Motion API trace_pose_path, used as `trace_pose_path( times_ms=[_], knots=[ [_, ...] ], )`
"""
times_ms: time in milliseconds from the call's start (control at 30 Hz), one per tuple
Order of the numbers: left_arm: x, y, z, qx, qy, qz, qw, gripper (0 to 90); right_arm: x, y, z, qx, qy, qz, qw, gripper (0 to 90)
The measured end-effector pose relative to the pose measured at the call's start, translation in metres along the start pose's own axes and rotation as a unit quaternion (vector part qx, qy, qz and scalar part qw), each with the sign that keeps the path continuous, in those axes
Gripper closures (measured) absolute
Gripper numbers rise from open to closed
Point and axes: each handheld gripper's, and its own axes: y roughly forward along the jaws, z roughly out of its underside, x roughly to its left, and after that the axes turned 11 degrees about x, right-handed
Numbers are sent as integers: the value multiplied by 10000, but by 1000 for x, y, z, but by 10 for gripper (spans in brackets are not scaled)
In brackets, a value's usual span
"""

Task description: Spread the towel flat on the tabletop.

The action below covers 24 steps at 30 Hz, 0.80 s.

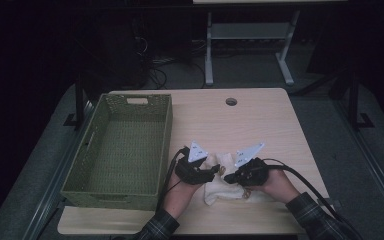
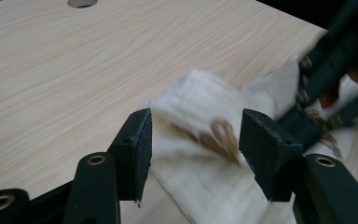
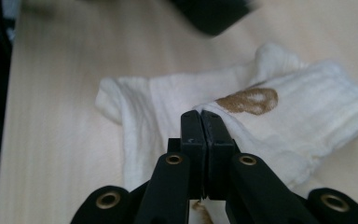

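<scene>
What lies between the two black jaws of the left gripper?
In the left gripper view, the open left gripper has the white ribbed cloth with brown print lying between its jaws, on the light wooden table.

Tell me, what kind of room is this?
Probably a lab or workshop for recording tasks, not a home. A plain wooden table has a cable hole, cables lie tangled on the floor, and another bench frame stands behind in the dark.
</scene>
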Motion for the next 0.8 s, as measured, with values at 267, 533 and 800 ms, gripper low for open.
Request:
trace_pose_path(
  times_ms=[267,533,800],
  knots=[
    [2,6,2,164,76,5,9998,435,19,-13,8,-142,-111,-117,9998,738],
    [-3,12,0,235,208,134,9994,435,-12,-52,38,-636,654,177,9957,728],
    [-26,24,-13,256,535,525,9969,401,-51,-47,56,-603,1178,148,9911,679]
  ],
)
